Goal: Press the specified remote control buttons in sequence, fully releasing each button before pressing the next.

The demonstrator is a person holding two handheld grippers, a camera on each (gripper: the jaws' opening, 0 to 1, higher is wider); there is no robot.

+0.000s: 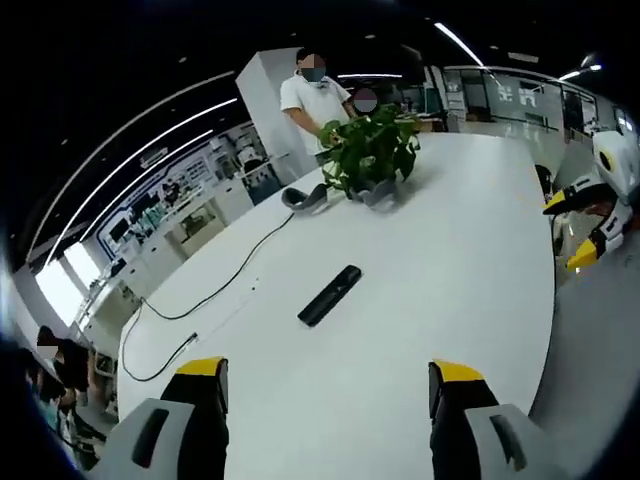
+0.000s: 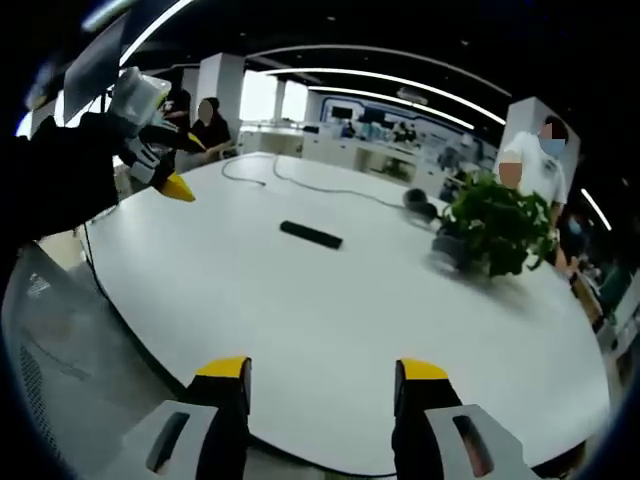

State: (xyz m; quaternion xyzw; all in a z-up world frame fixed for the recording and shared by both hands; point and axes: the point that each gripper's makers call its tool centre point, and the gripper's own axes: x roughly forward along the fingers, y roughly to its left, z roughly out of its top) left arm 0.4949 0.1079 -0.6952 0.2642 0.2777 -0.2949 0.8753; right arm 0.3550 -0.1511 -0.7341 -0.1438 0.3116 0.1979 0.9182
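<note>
A black remote control (image 1: 330, 295) lies flat on the white table (image 1: 450, 300), a little ahead of my left gripper (image 1: 330, 372). That gripper is open, its yellow-tipped jaws wide apart with nothing between them. In the right gripper view the remote control (image 2: 311, 235) lies farther off, in the middle of the table (image 2: 330, 320). My right gripper (image 2: 323, 370) hovers over the near table edge, open and holding nothing. The right gripper (image 1: 585, 225) also comes in at the right of the left gripper view, beyond the table's edge. The left gripper (image 2: 160, 150) shows at upper left.
A potted green plant (image 1: 370, 150) stands at the far end of the table, with a dark headset-like object (image 1: 305, 196) beside it. A black cable (image 1: 215, 290) trails across the table's left side. A person in a white shirt (image 1: 310, 100) stands behind the plant.
</note>
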